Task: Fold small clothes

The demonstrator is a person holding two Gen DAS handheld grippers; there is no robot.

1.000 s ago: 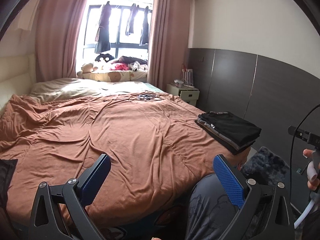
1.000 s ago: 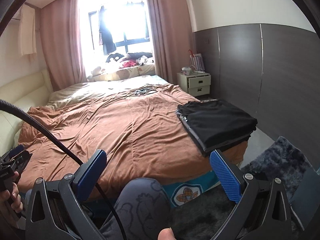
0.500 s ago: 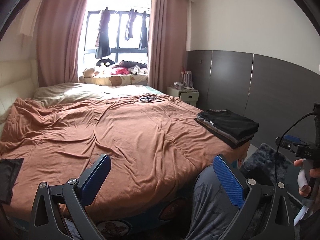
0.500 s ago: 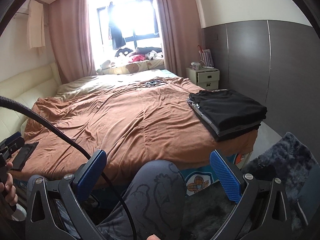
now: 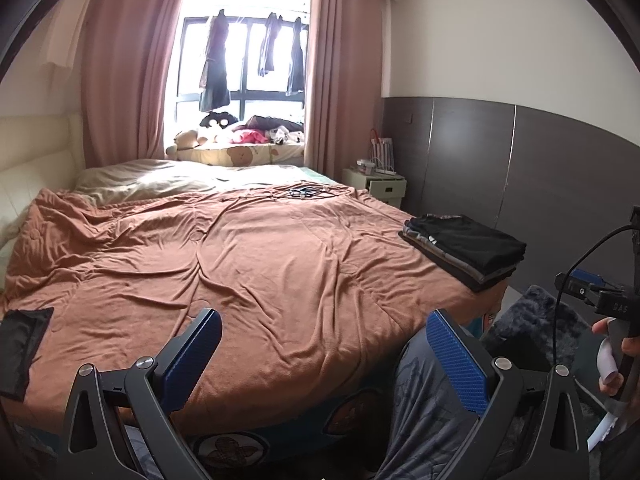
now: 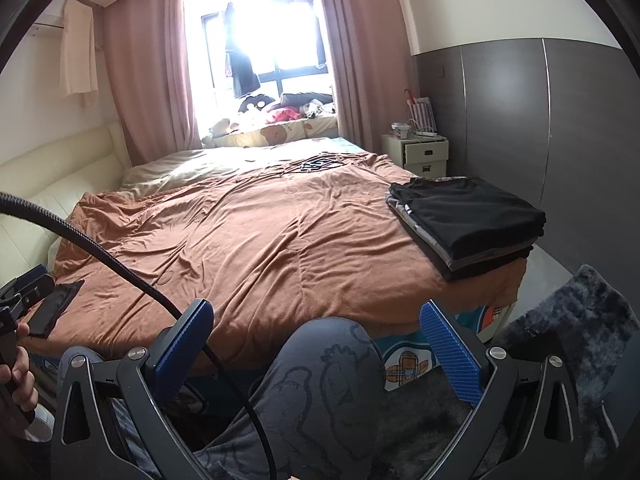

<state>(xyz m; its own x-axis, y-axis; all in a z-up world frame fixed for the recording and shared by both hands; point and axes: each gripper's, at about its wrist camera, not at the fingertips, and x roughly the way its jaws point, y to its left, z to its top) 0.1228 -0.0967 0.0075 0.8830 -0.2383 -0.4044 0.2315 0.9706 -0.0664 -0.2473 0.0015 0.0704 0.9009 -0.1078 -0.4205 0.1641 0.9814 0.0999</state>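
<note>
Hanging above the near edge of the bed (image 5: 280, 264), the left claw (image 5: 324, 354) is spread wide with nothing between its blue fingers (image 5: 192, 354). The right claw (image 6: 316, 354) is likewise released and empty, held over the person's knee (image 6: 332, 364) in grey printed trousers. A stack of folded clothes (image 6: 468, 220), black on top with grey layers beneath, rests at the near right corner of the brown blanket (image 6: 260, 248). A small flat black garment (image 5: 20, 344) lies at the blanket's near left edge, well apart from the stack. In the right wrist view a hand (image 6: 20, 376) grips the other tool's handle at far left, and a black cable (image 6: 120, 272) arcs across the frame. A dark shaggy rug (image 6: 576, 328) lies on the floor right of the bed. At the far right stands a pale nightstand (image 6: 424, 154).
</note>
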